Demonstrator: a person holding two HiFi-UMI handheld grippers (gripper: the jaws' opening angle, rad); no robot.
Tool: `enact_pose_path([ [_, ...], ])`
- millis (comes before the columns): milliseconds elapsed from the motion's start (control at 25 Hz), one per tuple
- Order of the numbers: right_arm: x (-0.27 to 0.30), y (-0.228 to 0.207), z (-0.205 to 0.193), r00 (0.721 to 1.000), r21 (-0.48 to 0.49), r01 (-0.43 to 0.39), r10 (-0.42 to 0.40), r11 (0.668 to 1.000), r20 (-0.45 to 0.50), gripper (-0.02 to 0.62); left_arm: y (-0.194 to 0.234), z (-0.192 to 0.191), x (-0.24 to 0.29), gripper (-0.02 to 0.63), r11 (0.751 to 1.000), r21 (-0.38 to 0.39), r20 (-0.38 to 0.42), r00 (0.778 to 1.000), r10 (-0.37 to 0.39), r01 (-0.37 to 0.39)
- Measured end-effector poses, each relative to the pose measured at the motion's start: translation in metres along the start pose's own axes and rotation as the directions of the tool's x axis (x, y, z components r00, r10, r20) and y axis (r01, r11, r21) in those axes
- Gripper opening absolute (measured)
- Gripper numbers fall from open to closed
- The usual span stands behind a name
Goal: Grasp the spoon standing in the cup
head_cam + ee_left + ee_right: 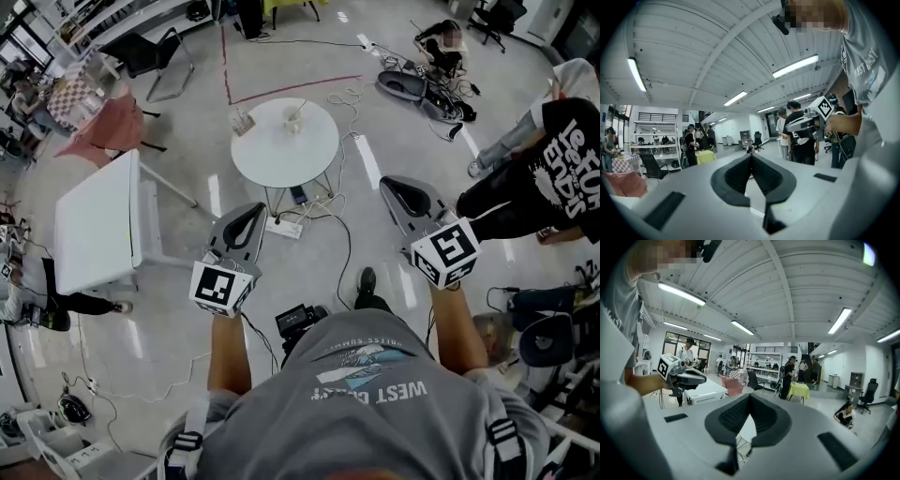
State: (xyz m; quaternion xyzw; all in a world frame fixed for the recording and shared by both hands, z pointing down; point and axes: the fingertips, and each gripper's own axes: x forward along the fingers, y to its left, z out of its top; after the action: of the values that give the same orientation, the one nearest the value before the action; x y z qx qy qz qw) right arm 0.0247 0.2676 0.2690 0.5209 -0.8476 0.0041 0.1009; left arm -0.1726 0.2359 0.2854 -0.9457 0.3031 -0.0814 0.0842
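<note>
In the head view a small cup (293, 121) with a spoon (297, 113) standing in it sits on a round white table (272, 155) some way ahead of me. Both grippers are held out at waist height, well short of that table and apart from the cup. My left gripper (251, 210) is shut with nothing between its jaws, and its tips meet in the left gripper view (751, 155). My right gripper (393, 184) is likewise shut and empty, with its jaws together in the right gripper view (749, 397). The table top (746, 428) shows through the gap under the right jaws.
A white rectangular table (98, 220) stands to the left. A power strip (284, 226) and cables lie on the floor under the round table. A small object (243, 122) sits at the round table's left edge. A person in black (553, 169) sits at right, with chairs and gear around.
</note>
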Motion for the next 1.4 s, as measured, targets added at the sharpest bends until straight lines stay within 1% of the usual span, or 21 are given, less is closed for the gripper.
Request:
enact_pose_path([
  [280,0.025,-0.038,-0.003,0.996,0.008,-0.083,0.083,0.996,0.019,0.002,0.004,0.0,0.032,0.005,0.998,-0.01,-0.045,0.997,0.069,-0.069],
  [520,0.041,-0.083,-0.013,0.988,0.012,-0.152,0.152,0.988,0.025,0.002,0.002,0.01,0.075,0.004,0.992,-0.023,-0.042,0.991,0.124,-0.125],
  [680,0.055,-0.109,-0.02,0.98,0.02,-0.195,0.195,0.981,0.031,0.002,0.002,0.011,0.097,0.005,0.986,-0.018,-0.068,0.984,0.163,-0.165],
  [960,0.075,-0.138,-0.018,0.963,0.033,-0.266,0.264,0.963,0.045,0.002,0.009,0.021,0.122,0.005,0.974,-0.009,-0.105,0.969,0.225,-0.227],
  [1160,0.081,-0.159,-0.021,0.959,0.04,-0.28,0.277,0.959,0.063,0.002,0.007,0.029,0.147,0.003,0.974,0.004,-0.107,0.968,0.226,-0.227],
  [1400,0.086,-0.174,-0.032,0.965,0.063,-0.259,0.257,0.964,0.047,0.002,0.013,0.024,0.165,0.003,0.979,0.006,-0.114,0.973,0.202,-0.203],
])
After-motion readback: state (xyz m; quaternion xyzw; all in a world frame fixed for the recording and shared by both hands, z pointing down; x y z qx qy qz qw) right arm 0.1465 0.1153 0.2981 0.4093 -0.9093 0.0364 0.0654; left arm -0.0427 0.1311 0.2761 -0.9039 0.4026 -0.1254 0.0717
